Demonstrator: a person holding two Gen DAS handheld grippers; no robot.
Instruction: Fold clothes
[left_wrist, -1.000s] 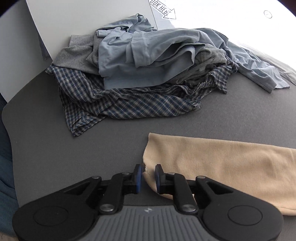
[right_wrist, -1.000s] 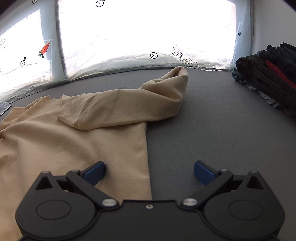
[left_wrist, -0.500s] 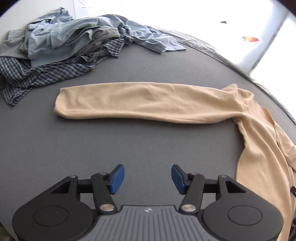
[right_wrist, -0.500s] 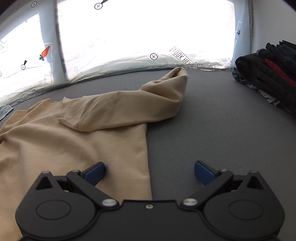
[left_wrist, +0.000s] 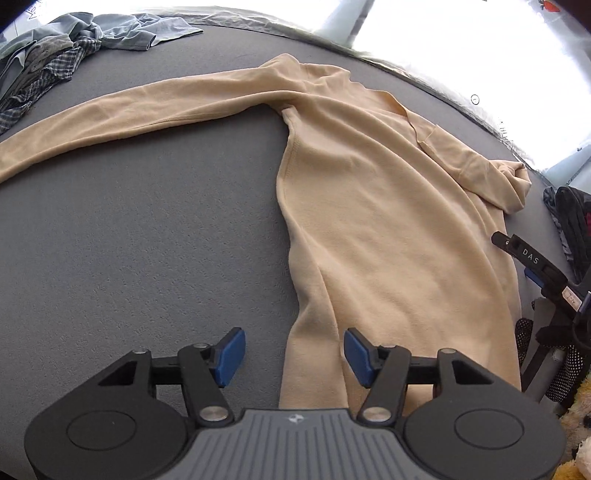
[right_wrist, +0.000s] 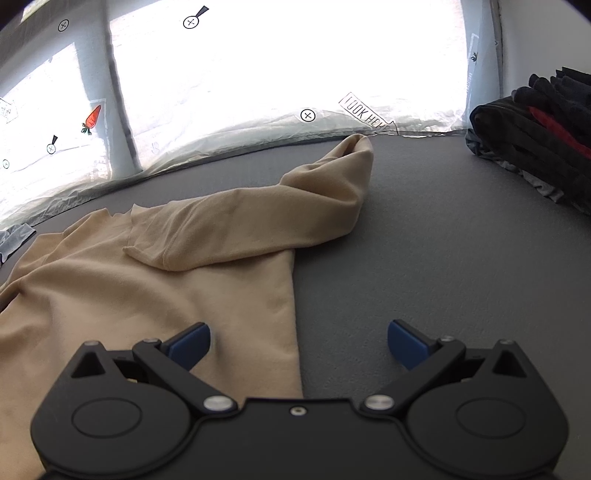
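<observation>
Grey tabletop (left_wrist: 129, 240) carrying beige long-sleeved top (left_wrist: 388, 221), lying flat, one sleeve stretched out. Left gripper (left_wrist: 291, 354) hovering half-open, empty, over its hem; right gripper (right_wrist: 299, 341) hovering wide open, empty, straddling its side edge.

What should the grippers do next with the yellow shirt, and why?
Probably lower the left gripper and pinch the shirt's bottom edge. Its fingers are open with that edge lying between them. The long sleeve is already stretched flat, and the right gripper waits open over the opposite edge.
</observation>
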